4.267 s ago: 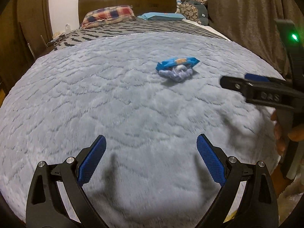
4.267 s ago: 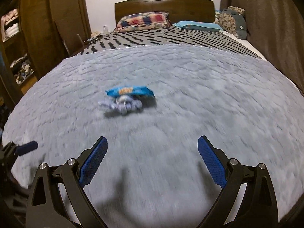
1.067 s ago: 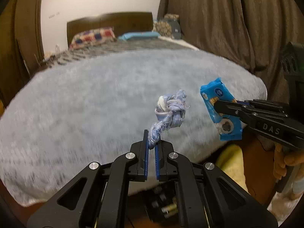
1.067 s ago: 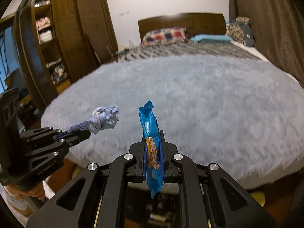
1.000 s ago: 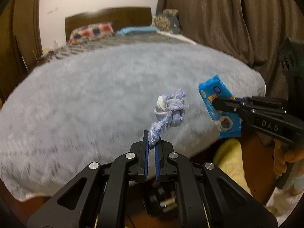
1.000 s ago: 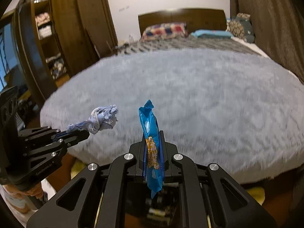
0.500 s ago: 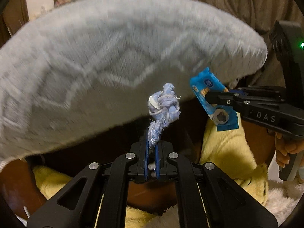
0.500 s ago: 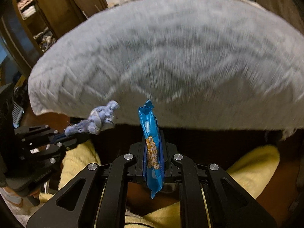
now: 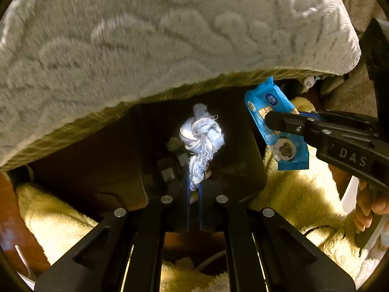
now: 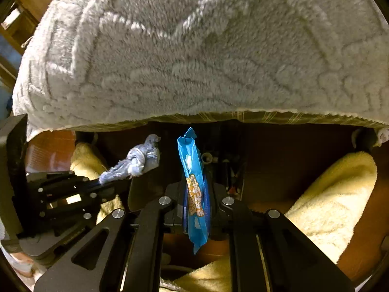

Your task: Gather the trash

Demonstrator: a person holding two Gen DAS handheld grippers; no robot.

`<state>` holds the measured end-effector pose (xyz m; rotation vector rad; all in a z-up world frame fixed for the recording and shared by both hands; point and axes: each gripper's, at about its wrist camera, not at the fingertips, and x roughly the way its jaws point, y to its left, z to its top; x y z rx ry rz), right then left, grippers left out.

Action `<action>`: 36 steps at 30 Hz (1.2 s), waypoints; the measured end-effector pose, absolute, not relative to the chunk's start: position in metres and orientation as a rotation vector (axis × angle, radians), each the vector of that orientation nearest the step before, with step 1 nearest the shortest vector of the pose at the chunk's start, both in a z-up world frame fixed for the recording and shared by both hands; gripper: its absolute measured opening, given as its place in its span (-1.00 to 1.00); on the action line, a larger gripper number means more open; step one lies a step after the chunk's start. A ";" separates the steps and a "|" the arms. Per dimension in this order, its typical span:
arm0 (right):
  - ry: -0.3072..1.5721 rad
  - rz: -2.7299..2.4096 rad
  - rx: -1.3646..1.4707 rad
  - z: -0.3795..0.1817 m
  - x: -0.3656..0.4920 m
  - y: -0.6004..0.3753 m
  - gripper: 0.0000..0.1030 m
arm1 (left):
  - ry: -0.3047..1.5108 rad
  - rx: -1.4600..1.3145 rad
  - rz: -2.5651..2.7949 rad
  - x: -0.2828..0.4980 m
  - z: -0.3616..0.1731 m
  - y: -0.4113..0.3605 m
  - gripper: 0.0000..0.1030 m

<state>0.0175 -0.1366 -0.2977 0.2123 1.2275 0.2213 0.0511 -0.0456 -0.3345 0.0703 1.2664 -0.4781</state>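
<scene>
Both wrist views are dim and warm-toned, with the strongest light falling from above onto the grey fleece blanket (image 9: 170, 36), which reads pale and slightly washed out. Under the blanket's edge the space drops into deep shadow where detail is lost. The yellow plush fabric (image 10: 335, 194) glows patchily, bright on top and dark in its folds. The knotted blue rag (image 9: 201, 133) is overexposed against the dark behind it, and the blue snack wrapper (image 10: 194, 187) shows small glints. Blanket texture is smeared by motion blur in the left view. Fisheye bending curves the blanket edge, and black vignetting fills the corners.
</scene>
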 end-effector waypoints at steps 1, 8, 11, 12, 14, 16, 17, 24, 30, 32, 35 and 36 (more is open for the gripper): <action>1.228 0.218 0.214 -0.299 0.018 -0.135 -0.72 | 1.271 0.066 -0.481 0.053 -0.336 -0.045 -0.91; 1.223 0.190 0.230 -0.294 0.024 -0.144 -0.69 | 1.282 0.051 -0.455 0.059 -0.339 -0.039 -0.62; 1.210 0.181 0.234 -0.284 0.025 -0.149 -0.51 | 1.273 0.048 -0.444 0.058 -0.332 -0.035 -0.62; 1.202 0.180 0.239 -0.278 0.026 -0.153 -0.37 | 1.268 0.049 -0.441 0.057 -0.329 -0.034 -0.62; 1.178 0.177 0.245 -0.266 0.026 -0.159 -0.16 | 1.249 0.052 -0.435 0.057 -0.316 -0.032 -0.59; 1.150 0.171 0.242 -0.254 0.024 -0.161 0.09 | 1.213 0.059 -0.417 0.054 -0.302 -0.029 -0.42; 1.123 0.165 0.235 -0.243 0.021 -0.164 0.17 | 1.196 0.061 -0.410 0.052 -0.295 -0.027 -0.28; 0.923 0.077 0.186 -0.168 0.004 -0.185 0.93 | 0.980 0.096 -0.331 0.032 -0.212 -0.010 0.61; 0.719 0.022 0.122 -0.088 -0.012 -0.185 0.93 | 0.757 0.091 -0.271 0.006 -0.125 0.003 0.84; 0.638 0.008 0.110 -0.060 -0.024 -0.187 0.93 | 0.688 0.085 -0.259 -0.004 -0.099 0.005 0.84; 0.559 -0.014 0.097 -0.035 -0.038 -0.188 0.93 | 0.597 0.072 -0.247 -0.010 -0.066 0.001 0.84; 0.529 -0.027 0.085 -0.026 -0.045 -0.188 0.94 | 0.573 0.068 -0.243 -0.014 -0.060 0.002 0.84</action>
